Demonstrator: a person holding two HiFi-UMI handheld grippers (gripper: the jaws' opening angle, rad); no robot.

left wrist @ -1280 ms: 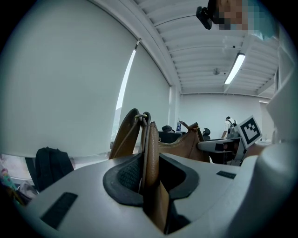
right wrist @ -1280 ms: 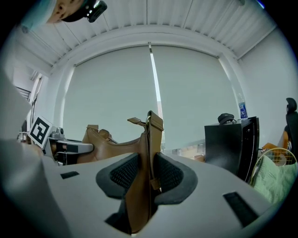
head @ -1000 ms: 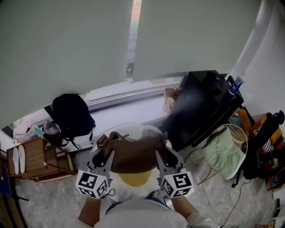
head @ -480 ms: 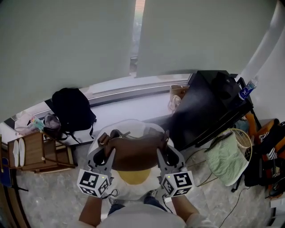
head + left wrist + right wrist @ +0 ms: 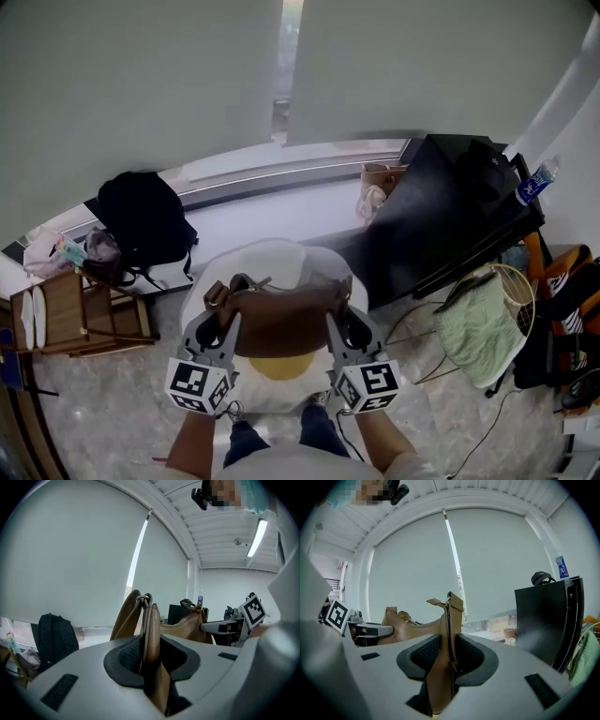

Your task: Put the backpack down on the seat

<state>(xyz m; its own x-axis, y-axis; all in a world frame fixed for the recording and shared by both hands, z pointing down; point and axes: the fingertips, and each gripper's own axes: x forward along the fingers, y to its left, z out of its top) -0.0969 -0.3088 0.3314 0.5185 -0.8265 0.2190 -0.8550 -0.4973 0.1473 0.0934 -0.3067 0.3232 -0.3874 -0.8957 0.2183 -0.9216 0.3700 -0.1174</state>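
Observation:
A brown leather bag [image 5: 281,319] hangs between my two grippers over a round white seat [image 5: 272,258] with a yellow cushion [image 5: 281,369]. My left gripper [image 5: 215,324] is shut on the bag's left end, where the strap ring [image 5: 144,598] stands up between the pads. My right gripper [image 5: 348,324] is shut on the right end. In the left gripper view the brown leather [image 5: 151,630] fills the gap of the left gripper [image 5: 151,660]. The right gripper view shows the leather end [image 5: 446,634] pinched in the right gripper [image 5: 447,660]. The bag's underside is hidden.
A black backpack [image 5: 143,220] leans on the window ledge at left, above a wooden rack [image 5: 80,319]. A black cabinet [image 5: 450,220] with a water bottle [image 5: 531,188] stands at right. Further right sits a wire basket with green cloth [image 5: 478,323]. A paper cup [image 5: 375,178] is on the ledge.
The view has shifted so the white seat now lies more fully under the bag. Both grippers keep their hold on the bag's ends.

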